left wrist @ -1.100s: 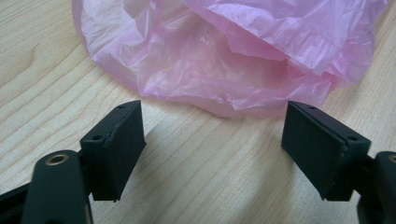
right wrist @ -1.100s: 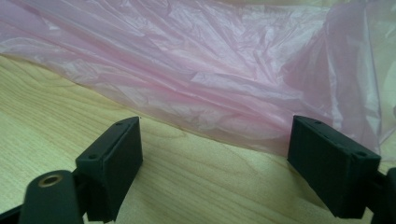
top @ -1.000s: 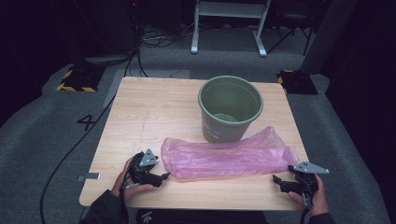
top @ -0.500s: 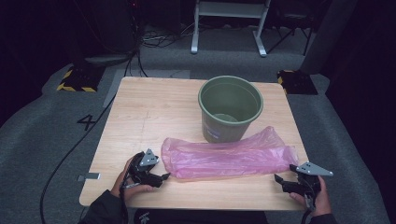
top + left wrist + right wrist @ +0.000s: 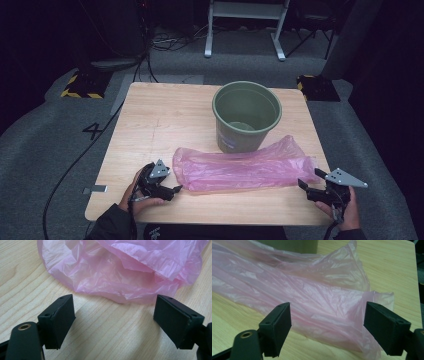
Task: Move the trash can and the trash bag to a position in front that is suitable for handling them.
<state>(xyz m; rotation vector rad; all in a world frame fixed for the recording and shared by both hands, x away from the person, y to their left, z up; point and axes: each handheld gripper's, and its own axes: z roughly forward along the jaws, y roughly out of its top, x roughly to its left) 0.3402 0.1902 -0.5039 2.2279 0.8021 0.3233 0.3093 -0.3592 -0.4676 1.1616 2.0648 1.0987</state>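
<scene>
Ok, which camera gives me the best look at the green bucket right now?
The high view: the green bucket stands upright and whole behind the pink bag, its open mouth and inside visible. The right gripper view catches just a strip of its lower wall above the bag. The left gripper view looks at the bag and table.

Pink plastic bag (image 5: 245,169) — crumpled, translucent; lying flat, lengthwise.

Translucent pink bag (image 5: 245,169), olive-green bucket (image 5: 246,116), pale wood-grain table (image 5: 160,125), seemingly black jaws
</scene>
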